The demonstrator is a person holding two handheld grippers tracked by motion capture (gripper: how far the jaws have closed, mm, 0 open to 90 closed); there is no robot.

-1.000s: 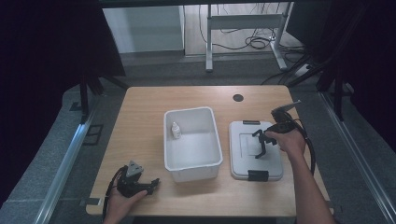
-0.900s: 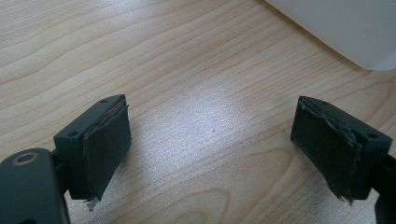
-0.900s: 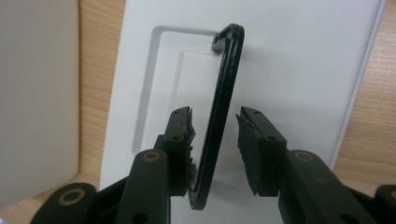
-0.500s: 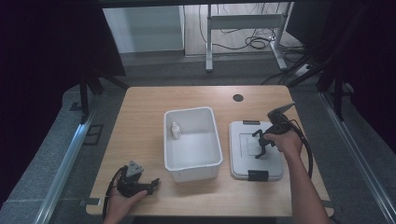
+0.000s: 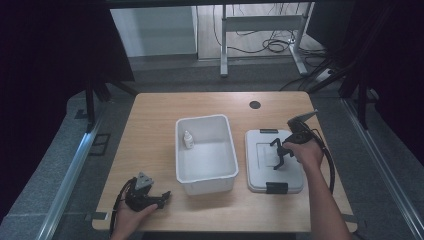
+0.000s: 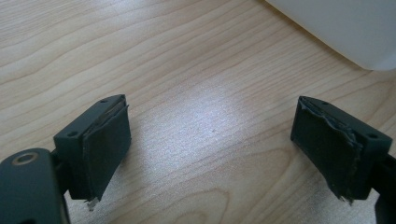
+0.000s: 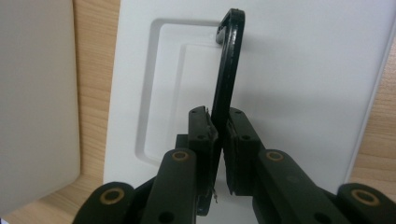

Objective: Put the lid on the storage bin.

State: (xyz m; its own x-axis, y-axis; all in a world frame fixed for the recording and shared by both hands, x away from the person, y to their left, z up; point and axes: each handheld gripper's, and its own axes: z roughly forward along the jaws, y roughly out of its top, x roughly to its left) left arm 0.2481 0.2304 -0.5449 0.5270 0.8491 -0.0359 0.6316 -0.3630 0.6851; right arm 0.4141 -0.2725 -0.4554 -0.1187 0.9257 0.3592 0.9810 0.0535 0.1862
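Since my right gripper (image 7: pixel 218 128) is clamped on the flat white lid's (image 5: pixel 260 165) black handle (image 7: pixel 226 70), the open white plastic bin (image 5: pixel 205 150) sits just left; my left gripper (image 6: pixel 212 140) gapes empty.

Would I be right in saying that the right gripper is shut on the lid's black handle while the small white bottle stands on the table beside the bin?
Not quite. The right gripper is indeed shut on the black handle of the lid, but the small white bottle stands inside the white bin, near its left wall, not on the table beside it. The high view shows this.
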